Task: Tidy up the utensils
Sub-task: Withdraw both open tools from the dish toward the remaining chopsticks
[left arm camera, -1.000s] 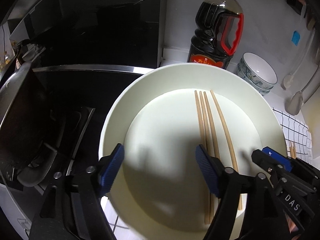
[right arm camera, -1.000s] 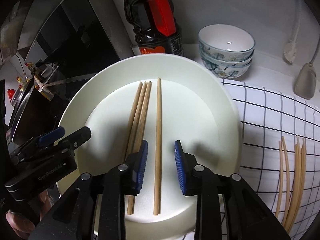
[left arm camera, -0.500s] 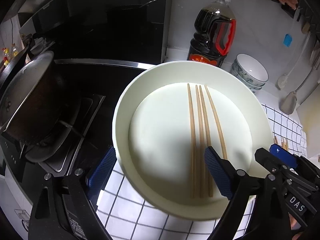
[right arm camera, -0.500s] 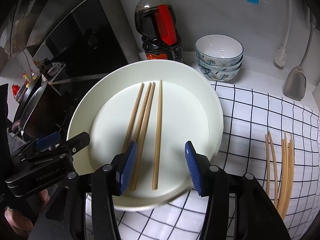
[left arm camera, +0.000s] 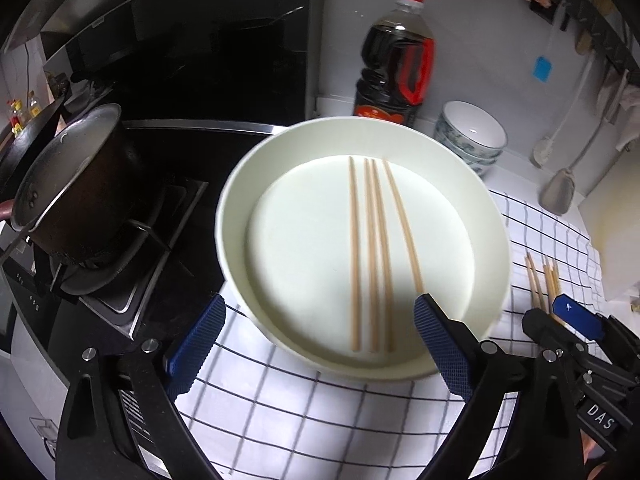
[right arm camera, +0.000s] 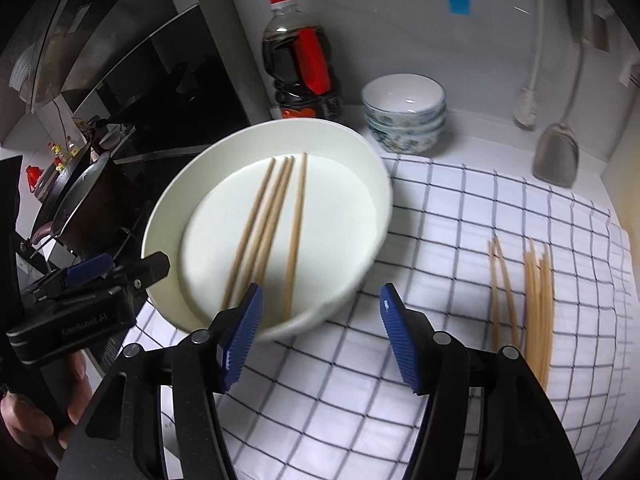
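Behind the plate (left arm camera: pixel 232 216) stand a bottle (left arm camera: pixel 394 68) and stacked bowls (left arm camera: pixel 470 136)

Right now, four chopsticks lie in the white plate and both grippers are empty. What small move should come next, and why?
Probably swing the right gripper toward the loose chopsticks on the checked cloth. Its jaws have just been opening with nothing between them, and that bundle lies outside the plate.

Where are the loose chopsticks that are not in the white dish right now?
The loose chopsticks lie on the checked cloth, right of the white dish in the right wrist view. In the left wrist view they show at the right edge.
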Demonstrator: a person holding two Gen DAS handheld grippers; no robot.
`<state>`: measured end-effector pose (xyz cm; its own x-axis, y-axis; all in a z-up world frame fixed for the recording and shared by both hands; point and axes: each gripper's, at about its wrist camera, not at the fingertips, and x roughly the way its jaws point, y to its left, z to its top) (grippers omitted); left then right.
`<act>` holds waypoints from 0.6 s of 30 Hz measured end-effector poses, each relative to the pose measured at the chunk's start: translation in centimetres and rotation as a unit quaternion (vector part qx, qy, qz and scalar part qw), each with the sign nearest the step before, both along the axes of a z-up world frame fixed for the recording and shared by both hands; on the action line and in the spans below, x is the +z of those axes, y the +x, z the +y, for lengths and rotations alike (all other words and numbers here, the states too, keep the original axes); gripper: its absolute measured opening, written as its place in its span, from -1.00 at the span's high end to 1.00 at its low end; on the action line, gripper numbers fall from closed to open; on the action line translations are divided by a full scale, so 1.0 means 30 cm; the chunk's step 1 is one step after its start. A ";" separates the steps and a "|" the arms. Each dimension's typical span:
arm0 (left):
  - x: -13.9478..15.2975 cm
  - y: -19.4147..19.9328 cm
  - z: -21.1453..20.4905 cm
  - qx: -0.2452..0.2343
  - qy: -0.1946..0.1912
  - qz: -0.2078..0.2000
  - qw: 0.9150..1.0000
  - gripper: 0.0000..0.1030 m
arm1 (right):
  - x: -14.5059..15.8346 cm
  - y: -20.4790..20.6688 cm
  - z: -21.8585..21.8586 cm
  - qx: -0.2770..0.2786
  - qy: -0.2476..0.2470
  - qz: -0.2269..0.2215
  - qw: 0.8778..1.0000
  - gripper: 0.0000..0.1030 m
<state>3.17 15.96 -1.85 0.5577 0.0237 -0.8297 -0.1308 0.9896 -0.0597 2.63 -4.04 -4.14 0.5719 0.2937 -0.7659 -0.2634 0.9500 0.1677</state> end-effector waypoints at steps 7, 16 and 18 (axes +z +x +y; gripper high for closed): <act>-0.014 -0.019 -0.145 -0.049 0.000 0.013 0.999 -0.81 | -0.025 -0.068 -0.149 -0.044 0.008 0.004 0.999 -0.19; -0.010 -0.026 -0.349 -0.109 -0.004 0.009 0.994 -0.81 | -0.040 -0.137 -0.348 -0.107 0.011 0.003 0.994 -0.19; -0.015 -0.025 -0.392 -0.118 -0.009 0.007 0.993 -0.81 | -0.042 -0.151 -0.384 -0.117 0.008 0.001 0.993 -0.19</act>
